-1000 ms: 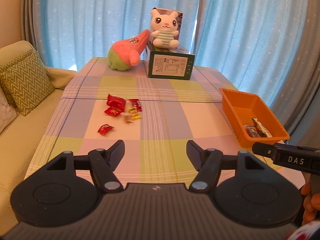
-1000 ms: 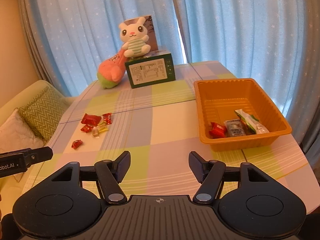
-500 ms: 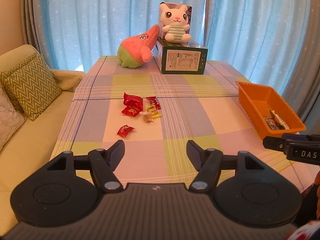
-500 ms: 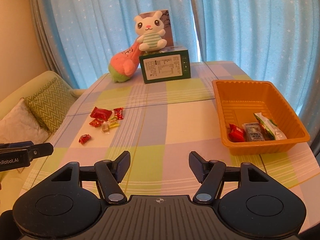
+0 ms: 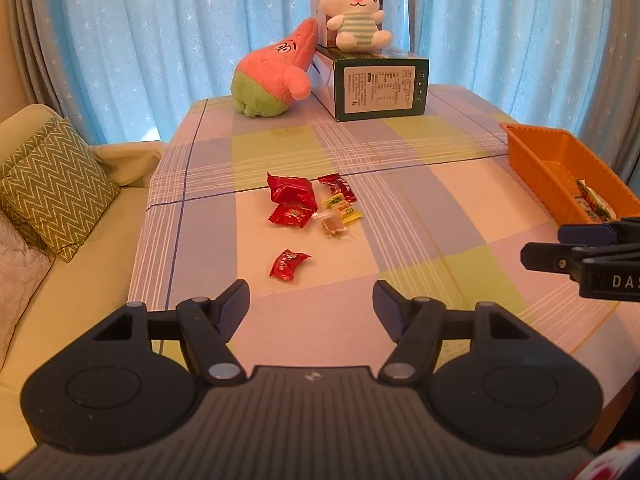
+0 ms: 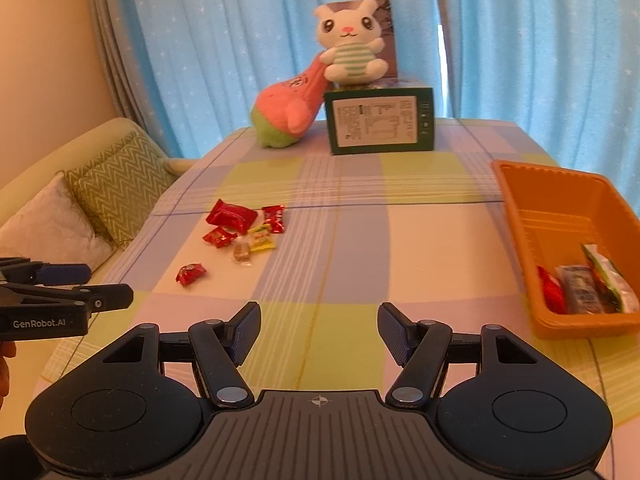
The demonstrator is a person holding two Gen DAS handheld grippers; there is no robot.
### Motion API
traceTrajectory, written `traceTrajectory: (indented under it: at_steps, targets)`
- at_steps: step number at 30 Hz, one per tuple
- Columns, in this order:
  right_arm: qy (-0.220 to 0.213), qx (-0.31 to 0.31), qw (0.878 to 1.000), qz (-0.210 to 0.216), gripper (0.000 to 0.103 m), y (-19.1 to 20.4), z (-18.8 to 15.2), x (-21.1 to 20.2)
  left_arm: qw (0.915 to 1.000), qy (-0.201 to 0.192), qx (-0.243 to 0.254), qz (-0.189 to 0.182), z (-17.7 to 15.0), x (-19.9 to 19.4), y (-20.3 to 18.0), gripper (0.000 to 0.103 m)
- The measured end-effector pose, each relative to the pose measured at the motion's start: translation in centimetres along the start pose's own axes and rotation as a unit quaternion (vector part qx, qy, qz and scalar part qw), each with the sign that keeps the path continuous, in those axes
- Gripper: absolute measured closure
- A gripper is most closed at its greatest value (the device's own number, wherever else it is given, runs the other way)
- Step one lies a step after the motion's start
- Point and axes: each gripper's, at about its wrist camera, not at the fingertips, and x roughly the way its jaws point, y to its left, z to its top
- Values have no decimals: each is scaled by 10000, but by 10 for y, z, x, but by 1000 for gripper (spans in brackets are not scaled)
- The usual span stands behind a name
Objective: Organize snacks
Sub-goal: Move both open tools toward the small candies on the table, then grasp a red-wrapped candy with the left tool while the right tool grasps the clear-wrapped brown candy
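Note:
Several wrapped snacks lie in a loose cluster (image 5: 308, 204) (image 6: 244, 228) on the checked tablecloth, mostly red packets with small yellow sweets. One red candy (image 5: 289, 263) (image 6: 190, 273) lies apart, nearest to me. My left gripper (image 5: 311, 300) is open and empty just short of that candy. My right gripper (image 6: 319, 326) is open and empty over the table's middle. An orange tray (image 6: 520, 200) (image 5: 536, 160) at the right holds three snack packets (image 6: 580, 288).
At the far end stand a green box (image 5: 380, 88), a white rabbit plush (image 5: 354, 8) on it and a pink-green plush (image 5: 272, 80) beside it. A sofa with a zigzag cushion (image 5: 52, 188) borders the table's left edge. Blue curtains hang behind.
Both grippers have moved forward and lower toward the table, so the snacks and tray look closer. Their jaws kept the same width. Nothing on the table shifted.

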Motion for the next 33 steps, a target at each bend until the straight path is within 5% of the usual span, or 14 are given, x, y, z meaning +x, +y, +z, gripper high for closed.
traceTrajectory:
  at_steps: [10,19,26,33]
  targets:
    - [-8,-315,9994,149,39,15,12,65,9993,30,314,-197,8,63,27,45]
    - [85,-393,9990,204,39,19,19,109,9968,184,586,-513,11,121,35,63]
    - [98,-432,9986,289,39,26,21,133,9955,297,606,-662,10,140,36,84]
    - [61,-577,9972,477,50,40,25,154,9988,120,188,-430,5,127,46,87]
